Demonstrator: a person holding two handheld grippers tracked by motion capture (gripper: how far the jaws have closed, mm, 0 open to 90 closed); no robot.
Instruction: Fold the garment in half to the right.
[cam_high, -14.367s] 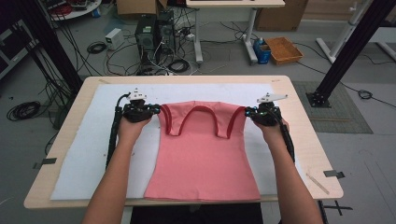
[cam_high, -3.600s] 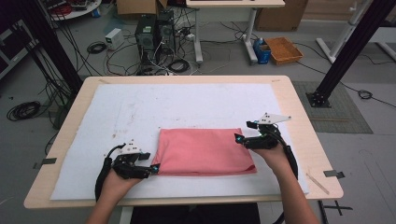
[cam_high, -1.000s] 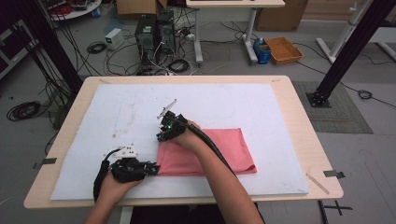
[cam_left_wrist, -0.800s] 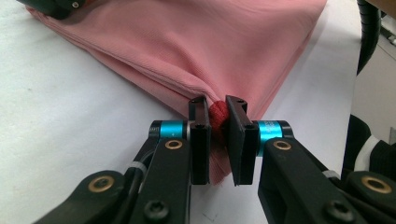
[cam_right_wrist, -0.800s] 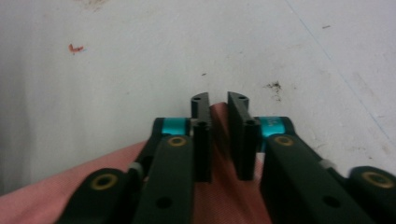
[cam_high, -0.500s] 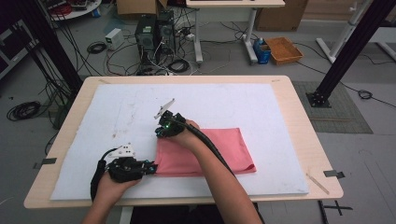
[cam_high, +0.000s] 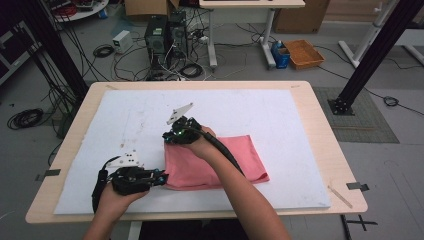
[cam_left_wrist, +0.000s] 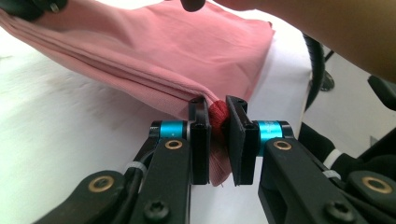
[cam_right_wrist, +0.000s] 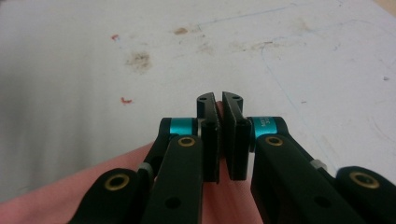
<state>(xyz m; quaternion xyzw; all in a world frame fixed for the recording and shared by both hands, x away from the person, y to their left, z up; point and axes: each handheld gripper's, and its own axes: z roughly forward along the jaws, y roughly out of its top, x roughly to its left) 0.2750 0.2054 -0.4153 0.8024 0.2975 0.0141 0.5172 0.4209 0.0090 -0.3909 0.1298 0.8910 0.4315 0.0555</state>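
A folded pink garment (cam_high: 235, 160) lies on the white mat (cam_high: 280, 115), near the front middle. My left gripper (cam_high: 165, 177) is at its near left corner, shut on the bunched pink folds (cam_left_wrist: 187, 56) that its jaws (cam_left_wrist: 218, 119) pinch. My right gripper (cam_high: 166, 136) has crossed over to the far left corner. In the right gripper view its jaws (cam_right_wrist: 219, 105) stand almost together with a sliver of pink cloth (cam_right_wrist: 93, 196) between them. The right forearm (cam_high: 235, 185) lies across the garment and hides its middle.
The mat covers most of a wooden table (cam_high: 325, 145), with bare mat to the left, behind and right of the garment. Computer towers (cam_high: 165, 35) and cables sit on the floor beyond the far edge. A black frame post (cam_high: 365, 55) stands at the right.
The spread-out garment has been folded into a rectangle. My right gripper left the far right corner, crossed to the far left corner and shut there. My left gripper has stayed at the near left corner.
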